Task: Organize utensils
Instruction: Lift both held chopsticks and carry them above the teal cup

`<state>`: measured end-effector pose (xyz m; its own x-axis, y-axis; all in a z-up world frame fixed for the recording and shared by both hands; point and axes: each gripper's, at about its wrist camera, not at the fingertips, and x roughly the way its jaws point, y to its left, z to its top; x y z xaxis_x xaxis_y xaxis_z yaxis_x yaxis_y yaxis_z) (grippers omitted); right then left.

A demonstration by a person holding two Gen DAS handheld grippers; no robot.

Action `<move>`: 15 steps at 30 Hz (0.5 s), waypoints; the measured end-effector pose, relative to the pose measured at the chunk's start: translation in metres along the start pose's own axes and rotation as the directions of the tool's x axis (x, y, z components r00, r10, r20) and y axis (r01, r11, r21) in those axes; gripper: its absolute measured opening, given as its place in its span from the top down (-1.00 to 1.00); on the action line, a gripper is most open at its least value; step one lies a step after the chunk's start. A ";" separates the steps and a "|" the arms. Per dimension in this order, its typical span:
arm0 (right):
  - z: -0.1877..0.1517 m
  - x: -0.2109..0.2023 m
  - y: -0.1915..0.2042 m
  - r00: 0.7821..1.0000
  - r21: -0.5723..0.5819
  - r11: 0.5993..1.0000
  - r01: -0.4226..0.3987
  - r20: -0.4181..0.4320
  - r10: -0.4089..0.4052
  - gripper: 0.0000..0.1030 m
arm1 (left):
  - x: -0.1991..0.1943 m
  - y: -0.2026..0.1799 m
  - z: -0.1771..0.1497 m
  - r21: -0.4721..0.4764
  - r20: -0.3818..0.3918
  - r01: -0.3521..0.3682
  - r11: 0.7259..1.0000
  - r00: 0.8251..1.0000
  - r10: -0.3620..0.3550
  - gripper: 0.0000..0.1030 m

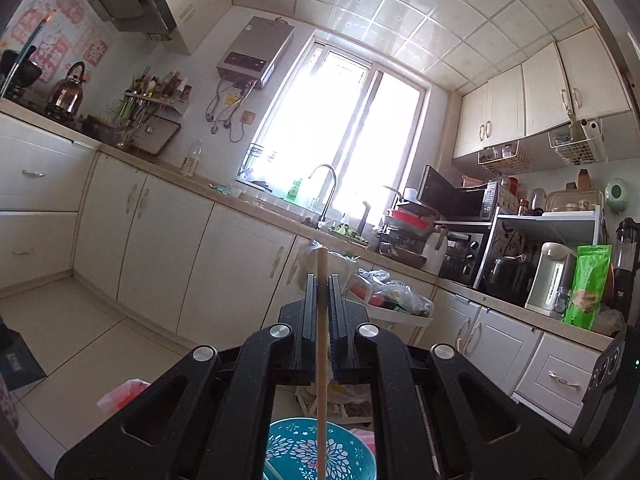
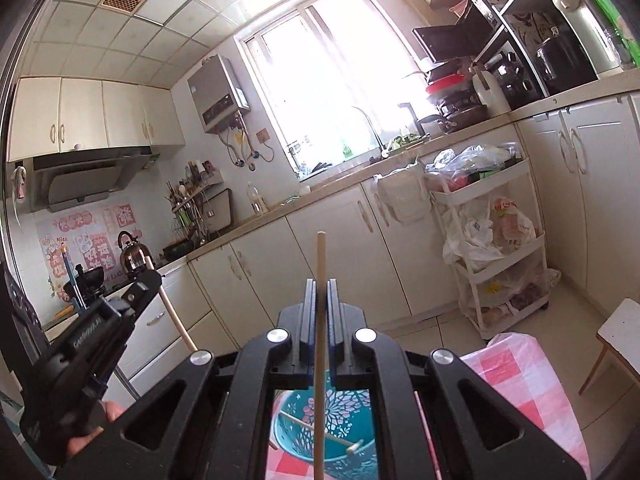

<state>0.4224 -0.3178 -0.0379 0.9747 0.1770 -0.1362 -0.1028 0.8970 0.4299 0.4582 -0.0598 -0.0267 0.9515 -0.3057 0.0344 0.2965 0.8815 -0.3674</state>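
My left gripper (image 1: 322, 282) is shut on a thin wooden chopstick (image 1: 321, 340) that stands upright between its fingers. Its lower end hangs over a teal perforated basket (image 1: 304, 452). My right gripper (image 2: 321, 286) is shut on another wooden chopstick (image 2: 320, 320), also upright, above the same teal basket (image 2: 344, 420). One chopstick (image 2: 316, 430) lies inside the basket. In the right wrist view the left gripper (image 2: 146, 280) shows at the left, holding its stick (image 2: 176, 316) at a slant.
The basket sits on a pink checked tablecloth (image 2: 516, 380). Cream cabinets (image 2: 340, 248) and a counter run along the far wall. A white trolley (image 2: 496, 240) with bags stands to the right. A stool (image 2: 616, 340) is at the far right.
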 end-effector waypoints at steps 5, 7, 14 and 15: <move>0.005 0.020 0.002 1.000 0.006 1.000 0.006 0.026 -0.006 0.89 | 0.009 0.004 -0.006 -0.002 0.002 -0.020 1.000 1.000 0.020 0.90; 0.007 0.028 0.004 0.999 0.006 1.000 0.011 0.041 -0.011 0.89 | 0.011 0.006 -0.009 -0.002 0.003 -0.028 1.000 1.000 0.028 0.90; 0.002 0.057 0.005 0.997 0.012 0.999 0.041 0.060 -0.042 0.89 | 0.022 0.011 -0.025 -0.002 -0.018 -0.043 0.999 0.999 0.043 0.90; -0.001 0.061 0.005 0.997 0.008 0.999 0.047 0.055 -0.047 0.89 | 0.024 0.012 -0.026 -0.002 -0.019 -0.046 0.999 0.999 0.046 0.90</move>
<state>0.4815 -0.3022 -0.0455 0.9879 0.1117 -0.1073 -0.0551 0.9009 0.4306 0.4824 -0.0665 -0.0546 0.9623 -0.2720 -0.0004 0.2526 0.8940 -0.3701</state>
